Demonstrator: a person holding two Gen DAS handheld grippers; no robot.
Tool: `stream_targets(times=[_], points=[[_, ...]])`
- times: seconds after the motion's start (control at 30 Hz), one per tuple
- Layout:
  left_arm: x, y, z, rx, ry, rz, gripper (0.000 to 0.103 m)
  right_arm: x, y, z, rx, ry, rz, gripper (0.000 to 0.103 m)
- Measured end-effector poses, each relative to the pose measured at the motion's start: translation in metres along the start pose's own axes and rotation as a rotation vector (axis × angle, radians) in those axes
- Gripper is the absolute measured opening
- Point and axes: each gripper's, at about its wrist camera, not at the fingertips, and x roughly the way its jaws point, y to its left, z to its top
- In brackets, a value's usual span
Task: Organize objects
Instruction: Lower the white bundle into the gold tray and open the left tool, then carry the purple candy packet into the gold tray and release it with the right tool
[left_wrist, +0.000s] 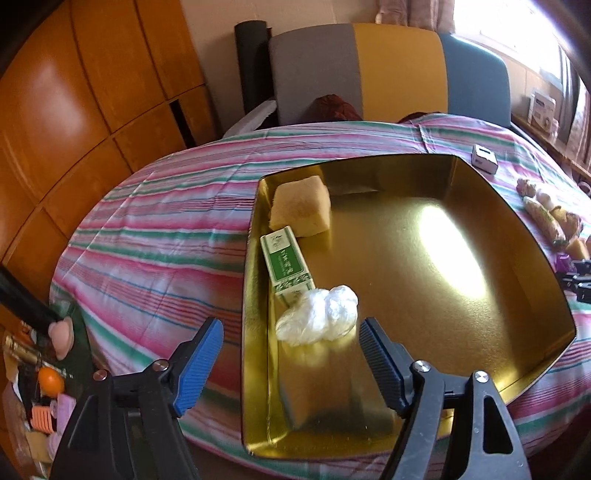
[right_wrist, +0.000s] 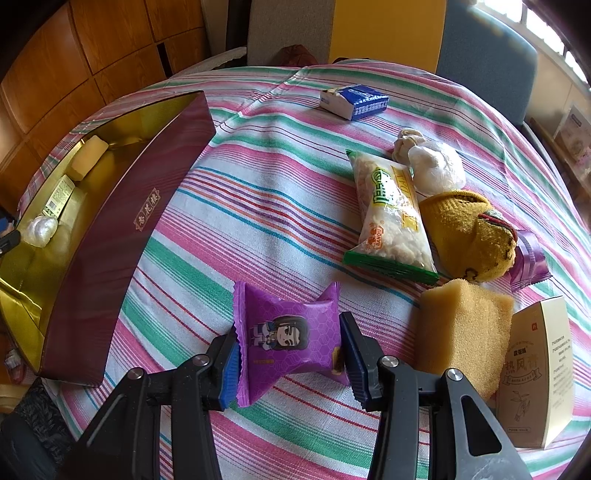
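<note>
Gold-lined tray (left_wrist: 480, 229) with maroon outer wall, resting on a striped tablecloth (left_wrist: 166, 229); along its left inner wall lie, from far to near, a yellow sponge block (left_wrist: 301, 210), a green-and-white carton (left_wrist: 288, 266) and a crumpled clear plastic bag (left_wrist: 317, 319). Left gripper (left_wrist: 291, 339) hangs above the tray's near end with jaws spread wide, nothing between the blue pads, the plastic bag just beyond their tips. Right gripper (right_wrist: 290, 354), over the cloth beside the tray, is clamped on a purple snack packet (right_wrist: 288, 332) printed with a cartoon figure. Farther off on the cloth: a green-edged snack bag (right_wrist: 388, 214), a yellow knitted sock (right_wrist: 469, 236), a second sponge (right_wrist: 461, 332), a cream box (right_wrist: 535, 380) and a blue-and-white tissue pack (right_wrist: 354, 101).
</note>
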Motion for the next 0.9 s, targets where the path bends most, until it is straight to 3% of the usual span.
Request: stream_targets(times=[0.9], points=[[-0.012, 0.034, -0.021, -0.096, 0.016, -0.072, 0.077, -0.003, 0.009, 0.002, 0.06, -0.03, -0.067, 0.044]])
